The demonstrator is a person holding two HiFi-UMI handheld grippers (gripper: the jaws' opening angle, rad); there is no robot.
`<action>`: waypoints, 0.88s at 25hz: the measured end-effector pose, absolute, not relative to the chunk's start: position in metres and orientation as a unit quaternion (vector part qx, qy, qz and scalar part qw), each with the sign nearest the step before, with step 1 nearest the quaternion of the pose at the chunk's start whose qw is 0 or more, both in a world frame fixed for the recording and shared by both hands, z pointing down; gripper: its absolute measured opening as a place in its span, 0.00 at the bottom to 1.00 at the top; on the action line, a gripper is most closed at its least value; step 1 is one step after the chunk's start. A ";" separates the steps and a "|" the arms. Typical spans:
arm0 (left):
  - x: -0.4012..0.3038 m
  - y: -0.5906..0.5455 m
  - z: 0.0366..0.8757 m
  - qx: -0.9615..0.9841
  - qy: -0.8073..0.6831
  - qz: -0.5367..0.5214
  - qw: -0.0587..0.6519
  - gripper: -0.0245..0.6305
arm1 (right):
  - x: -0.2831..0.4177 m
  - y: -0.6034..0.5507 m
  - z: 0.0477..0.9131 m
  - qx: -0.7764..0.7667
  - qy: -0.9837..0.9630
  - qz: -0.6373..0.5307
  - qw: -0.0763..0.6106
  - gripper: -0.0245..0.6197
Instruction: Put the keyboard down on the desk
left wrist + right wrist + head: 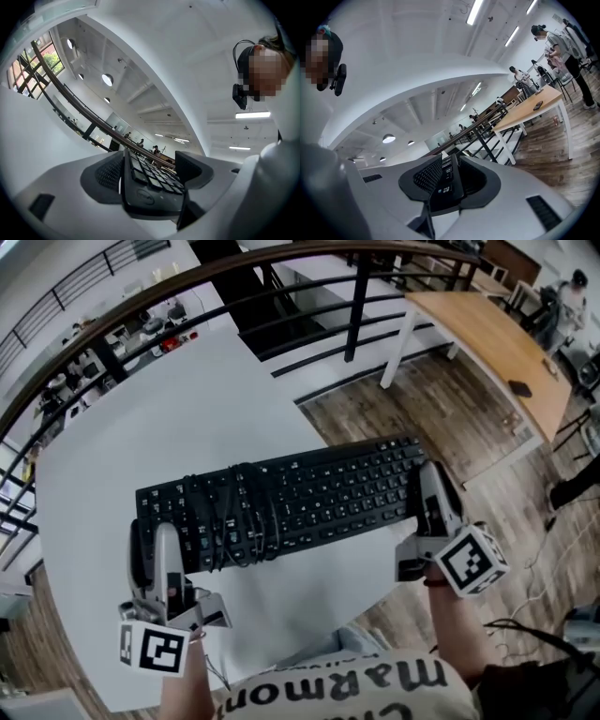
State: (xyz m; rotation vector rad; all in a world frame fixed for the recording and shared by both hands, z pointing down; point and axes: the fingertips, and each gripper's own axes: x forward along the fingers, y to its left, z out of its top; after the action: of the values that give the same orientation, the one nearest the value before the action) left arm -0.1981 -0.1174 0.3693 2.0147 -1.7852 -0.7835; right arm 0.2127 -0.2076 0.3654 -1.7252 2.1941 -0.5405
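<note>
Black keyboard (291, 498), cable (242, 512) wound round middle, over white desk (141, 427), right end past desk edge; resting or lifted, unclear. Left end pinched in left gripper (155, 545) jaws, right end in right gripper (433, 495) jaws. Dark railing (356, 296) beyond.

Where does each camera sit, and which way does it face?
Head view: on the person's head, facing steeply down at the black keyboard over the white desk; forearms and shirt show.
Left gripper view: on the left gripper, facing along its jaws, up to the ceiling; the person's head shows.
Right gripper view: on the right gripper, facing a wooden table; head shows too.
All share the keyboard, clamped at both ends.
</note>
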 end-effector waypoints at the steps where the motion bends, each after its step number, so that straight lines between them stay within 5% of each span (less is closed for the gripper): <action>1: -0.198 -0.118 0.367 0.708 -0.629 -0.274 0.171 0.56 | 0.213 -0.207 0.364 -0.602 0.762 -0.190 0.148 0.24; 22: -0.196 -0.121 0.360 0.689 -0.660 -0.204 0.216 0.56 | 0.212 -0.212 0.384 -0.597 0.753 -0.261 0.092 0.24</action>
State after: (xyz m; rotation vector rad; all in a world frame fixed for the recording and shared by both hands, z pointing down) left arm -0.1961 -0.1209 0.3601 1.9106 -1.8302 -0.5662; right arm 0.2115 -0.2122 0.3840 -1.7740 2.2368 -0.7744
